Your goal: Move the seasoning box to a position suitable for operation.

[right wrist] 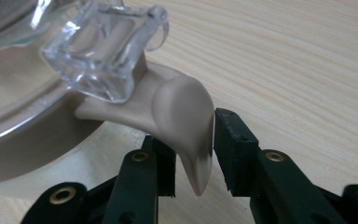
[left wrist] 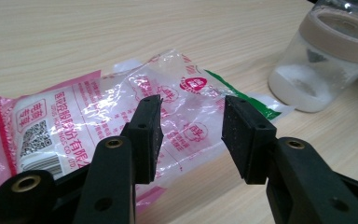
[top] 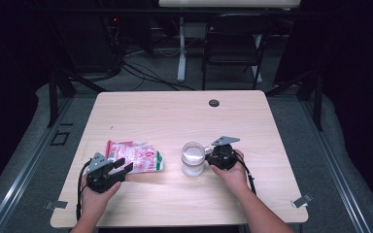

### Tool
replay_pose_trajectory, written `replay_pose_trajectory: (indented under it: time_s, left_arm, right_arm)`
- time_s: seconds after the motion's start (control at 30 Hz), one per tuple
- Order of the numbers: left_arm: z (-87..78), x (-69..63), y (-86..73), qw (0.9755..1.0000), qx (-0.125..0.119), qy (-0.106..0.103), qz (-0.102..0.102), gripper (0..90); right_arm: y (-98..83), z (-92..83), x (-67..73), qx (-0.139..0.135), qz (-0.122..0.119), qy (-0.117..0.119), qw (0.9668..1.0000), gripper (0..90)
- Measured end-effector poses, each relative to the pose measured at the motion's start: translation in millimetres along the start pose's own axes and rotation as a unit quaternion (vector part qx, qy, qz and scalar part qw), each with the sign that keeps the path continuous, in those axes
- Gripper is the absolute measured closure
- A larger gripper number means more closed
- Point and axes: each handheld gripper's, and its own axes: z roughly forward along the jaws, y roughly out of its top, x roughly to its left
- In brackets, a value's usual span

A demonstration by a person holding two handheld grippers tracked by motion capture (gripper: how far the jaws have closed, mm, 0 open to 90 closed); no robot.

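Landmark: clear jar (top: 193, 159) with a beige collar, standing upright on the light wooden worktop (top: 175, 116), a low layer of white powder in its bottom.
Jar latch: a beige tab (right wrist: 186, 126) under a clear plastic block (right wrist: 100, 51) juts from the jar's collar on the side facing the right hand-held gripper.
Right hand-held gripper (top: 217, 156): just beside the jar, level with its collar; its jaws sit on either side of the beige tab, one pad (right wrist: 230, 149) touching it, the other close behind; whether they truly pinch it I cannot tell.
Bag: a crumpled clear bag (top: 135, 156) with pink and red print and a green edge lies flat on the worktop near the jar, on the side away from the right hand-held gripper.
Left hand-held gripper (top: 118, 169): farther from the jar than the bag, at the bag's near edge; jaws spread, nothing between them, pads (left wrist: 150, 135) above the bag's film.
In the way: the bag lies between the left hand-held gripper and the jar.
Around: a dark round cap (top: 214, 103) sits in the worktop well beyond the jar; a folding chair (top: 235, 43) stands on the floor behind the worktop.
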Motion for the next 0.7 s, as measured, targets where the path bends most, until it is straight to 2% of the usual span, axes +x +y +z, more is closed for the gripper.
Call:
replay_pose_trajectory:
  time_s: [0.17,0.2,0.27,0.33,0.43,0.7]
  left_arm:
    - [0.5,-1.3,0.5,1.0,-0.003,0.0,0.007,57.1]
    - [1.0,-2.3,1.2,0.9999,0.001,0.0,0.014,57.0]
    - [2.4,-3.8,1.7,0.9999,-0.004,-0.001,0.015,56.3]
    - [2.6,-4.6,2.9,0.9998,-0.004,-0.003,0.017,56.1]
    - [4.7,-5.2,4.1,0.9998,-0.008,-0.015,0.01,56.3]
    - [12.6,-10.3,7.9,0.9994,-0.006,-0.025,0.024,56.1]
  right_arm:
    - [0.3,0.9,1.6,0.004,-0.008,0.001,1.0,74.5]
    - [0.3,-0.1,1.7,0.006,-0.012,-0.003,0.9999,78.1]
    - [-0.2,-1.4,0.7,0.004,-0.008,0.001,1.0,78.9]
    - [-1.1,-1.8,2.1,0.001,-0.008,0.002,1.0,78.9]
    - [-1.9,-4.1,5.9,0.007,-0.026,-0.005,0.9996,78.9]
    - [-5.4,-9.3,11.5,0.015,-0.046,0.0,0.9988,78.2]
